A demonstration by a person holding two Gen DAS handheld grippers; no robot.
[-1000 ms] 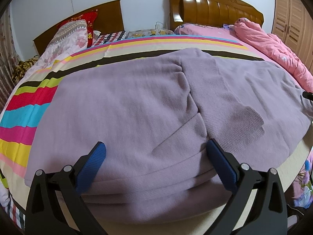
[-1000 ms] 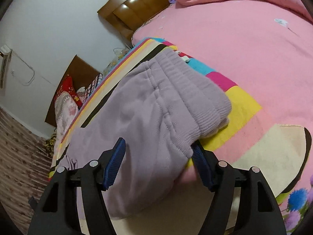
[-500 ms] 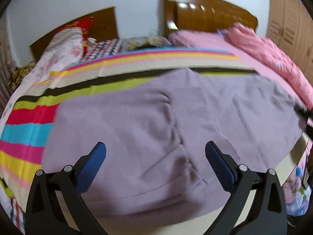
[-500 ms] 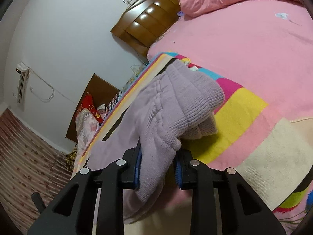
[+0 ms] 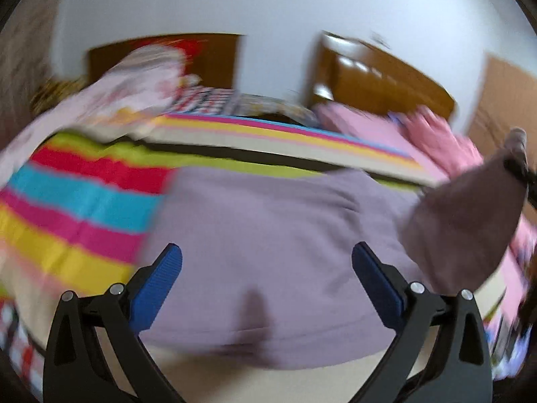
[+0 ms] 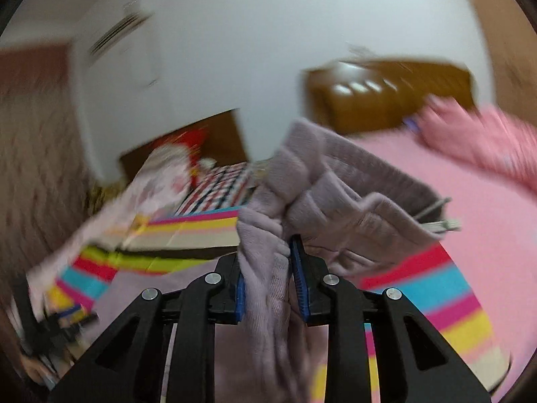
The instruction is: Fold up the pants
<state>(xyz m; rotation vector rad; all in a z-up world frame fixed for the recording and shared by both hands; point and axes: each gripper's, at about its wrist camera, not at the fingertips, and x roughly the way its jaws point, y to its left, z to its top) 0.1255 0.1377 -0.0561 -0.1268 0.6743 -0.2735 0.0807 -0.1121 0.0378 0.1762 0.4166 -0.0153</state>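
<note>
- The lilac pants (image 5: 268,235) lie on the striped blanket (image 5: 84,208), spread under and ahead of the left tongs (image 5: 266,265).
- One end of the pants is lifted to the right of these tongs.
- The left tongs stand wide open and hold nothing.
- The right tongs (image 6: 266,265) have just been closing and now pinch a bunched fold of the pants between the blue pads (image 6: 298,268).
- A pink blanket (image 6: 470,208) lies to their right.

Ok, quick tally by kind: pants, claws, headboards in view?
Lilac pants: 1
Claws: 2, left claw open over the pants, right claw shut on their waistband
Wooden headboards: 2
Total: 5
</note>
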